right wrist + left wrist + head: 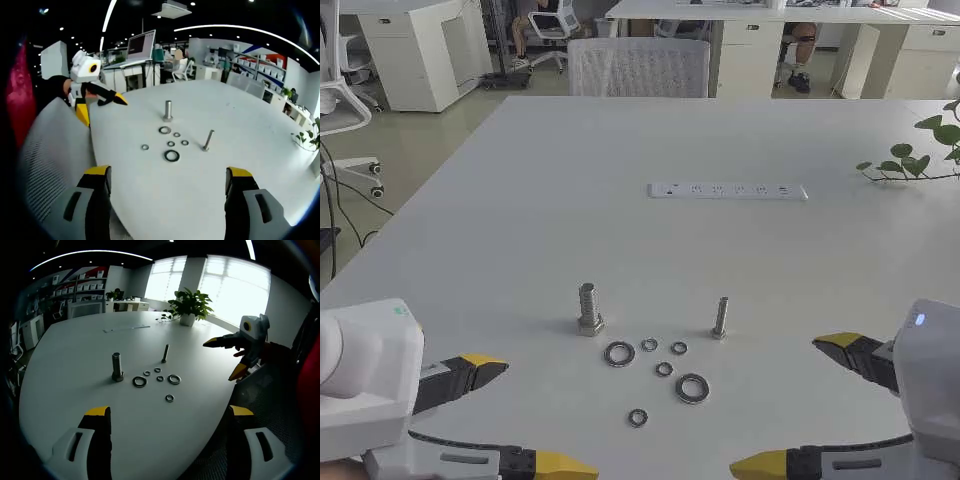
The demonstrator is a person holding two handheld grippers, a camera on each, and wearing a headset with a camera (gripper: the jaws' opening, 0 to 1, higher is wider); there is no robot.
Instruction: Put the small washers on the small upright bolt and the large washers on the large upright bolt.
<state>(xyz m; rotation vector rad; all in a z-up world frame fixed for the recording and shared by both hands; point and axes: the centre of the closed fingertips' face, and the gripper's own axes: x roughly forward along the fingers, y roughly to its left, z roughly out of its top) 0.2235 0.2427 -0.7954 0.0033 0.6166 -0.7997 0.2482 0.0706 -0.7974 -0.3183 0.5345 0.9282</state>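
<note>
- Hovering at the near edge of the table: left gripper and right gripper, both with jaws wide apart, holding nothing.
- Nearest small washer lies loose; pinch it by the rim, keep it flat.
- Beyond: a large washer, then small bolt and large bolt, upright, bare.

We record left gripper: white moulded plastic housing, small green mark on upper corner, black jaws with yellow tips. Right gripper: matching white housing, small blue light on top, black jaws, yellow tips. We note thin black curved strip near jaw roots on both, slotted white jaw bases, and red garment at edge, detail unclear.
</note>
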